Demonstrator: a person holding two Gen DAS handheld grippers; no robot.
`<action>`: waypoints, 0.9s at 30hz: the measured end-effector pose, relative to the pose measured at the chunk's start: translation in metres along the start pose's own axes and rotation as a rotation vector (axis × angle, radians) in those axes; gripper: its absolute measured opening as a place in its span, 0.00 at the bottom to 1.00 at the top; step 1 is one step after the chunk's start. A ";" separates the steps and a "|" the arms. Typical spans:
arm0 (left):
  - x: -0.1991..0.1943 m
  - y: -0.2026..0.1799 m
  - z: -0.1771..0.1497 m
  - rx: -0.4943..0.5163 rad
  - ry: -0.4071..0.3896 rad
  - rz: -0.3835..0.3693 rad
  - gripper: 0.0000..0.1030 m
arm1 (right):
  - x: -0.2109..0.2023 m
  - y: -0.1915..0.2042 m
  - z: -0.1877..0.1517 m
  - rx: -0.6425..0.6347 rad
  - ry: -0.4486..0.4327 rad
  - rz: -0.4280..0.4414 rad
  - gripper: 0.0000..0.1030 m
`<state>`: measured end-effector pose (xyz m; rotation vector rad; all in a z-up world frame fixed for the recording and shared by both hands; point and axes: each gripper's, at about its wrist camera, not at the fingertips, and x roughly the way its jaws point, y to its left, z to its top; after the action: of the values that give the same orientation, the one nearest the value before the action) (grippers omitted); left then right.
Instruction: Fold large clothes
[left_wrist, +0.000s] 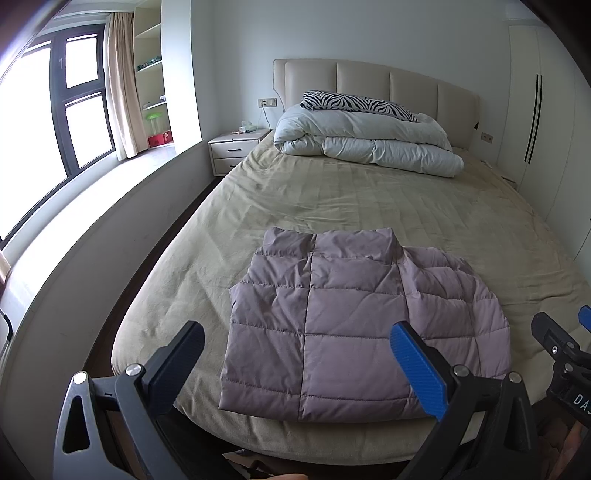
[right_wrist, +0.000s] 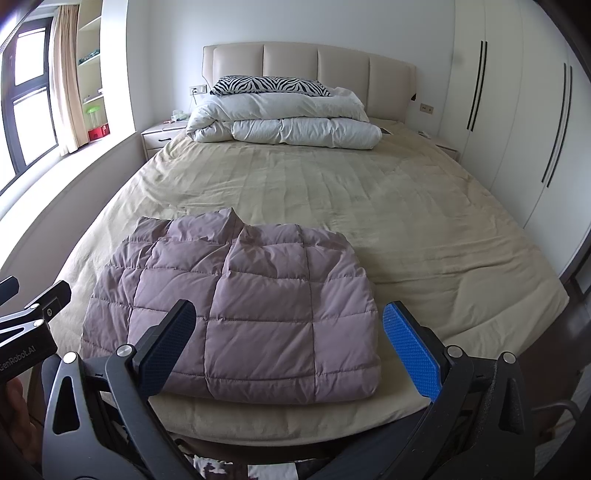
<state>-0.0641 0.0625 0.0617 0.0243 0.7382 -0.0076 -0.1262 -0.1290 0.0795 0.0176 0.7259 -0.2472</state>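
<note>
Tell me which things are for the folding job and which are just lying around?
For the job: puffy jacket, left hand-held gripper, right hand-held gripper, both open.
Just lying around: white duvet, zebra pillow, nightstand.

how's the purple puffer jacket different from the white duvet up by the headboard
The jacket is mauve, stitched in square quilted panels; the duvet is white and loosely rumpled. The jacket lies at the foot of the bed, just ahead of both open grippers; the duvet sits by the headboard. The jacket has nothing on it; the duvet carries a zebra-print pillow. Both are padded and folded.
</note>
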 end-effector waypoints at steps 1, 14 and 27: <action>0.000 0.000 0.000 0.000 0.000 0.000 1.00 | 0.000 0.000 0.000 0.000 0.001 0.002 1.00; 0.000 0.000 0.000 0.001 0.001 0.000 1.00 | 0.000 -0.001 0.001 0.001 0.002 0.002 1.00; -0.001 0.000 0.000 0.001 0.001 0.000 1.00 | 0.001 -0.003 0.001 0.001 0.006 0.005 1.00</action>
<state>-0.0649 0.0622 0.0629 0.0252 0.7392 -0.0079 -0.1253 -0.1319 0.0793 0.0208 0.7318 -0.2427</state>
